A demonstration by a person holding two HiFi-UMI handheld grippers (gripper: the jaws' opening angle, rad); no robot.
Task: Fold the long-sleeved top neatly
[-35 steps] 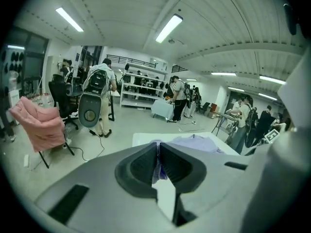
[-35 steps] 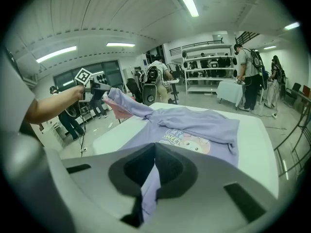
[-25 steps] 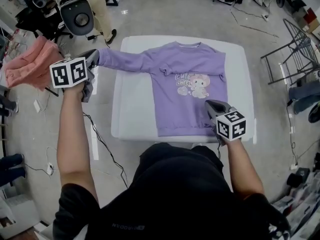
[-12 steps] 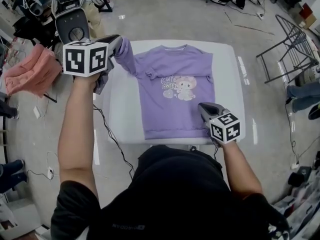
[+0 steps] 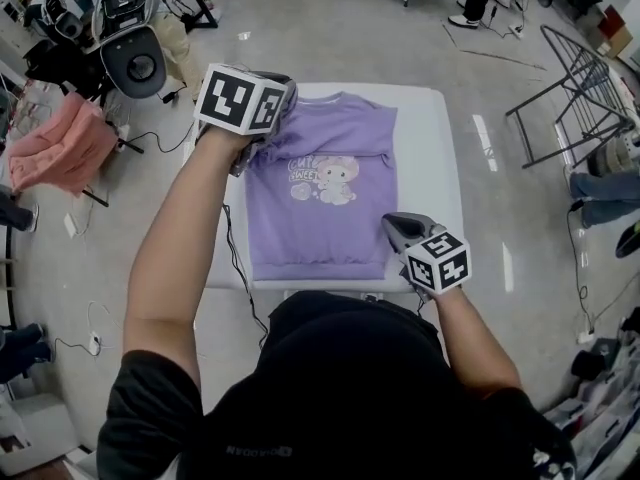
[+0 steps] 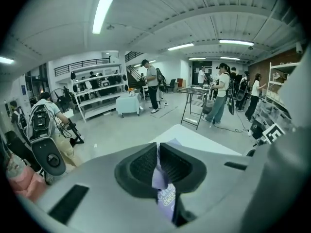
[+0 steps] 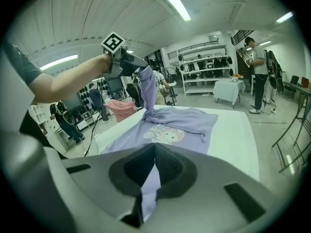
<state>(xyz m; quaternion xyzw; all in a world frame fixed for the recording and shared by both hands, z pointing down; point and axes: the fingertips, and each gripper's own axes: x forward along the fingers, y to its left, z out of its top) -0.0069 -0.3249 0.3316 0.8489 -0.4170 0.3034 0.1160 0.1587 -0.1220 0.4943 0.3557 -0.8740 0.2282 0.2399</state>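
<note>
Pinching the sleeve (image 7: 148, 89) aloft over the top (image 5: 330, 203), the left gripper (image 5: 281, 90) readies the inward fold while the right gripper (image 5: 392, 230) clamps the hem (image 5: 320, 265) to anchor it.

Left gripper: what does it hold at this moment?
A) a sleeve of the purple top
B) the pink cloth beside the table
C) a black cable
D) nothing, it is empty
A: the left gripper is shut on purple cloth, and the right gripper view shows the sleeve of the purple top lifted up to it.
</note>
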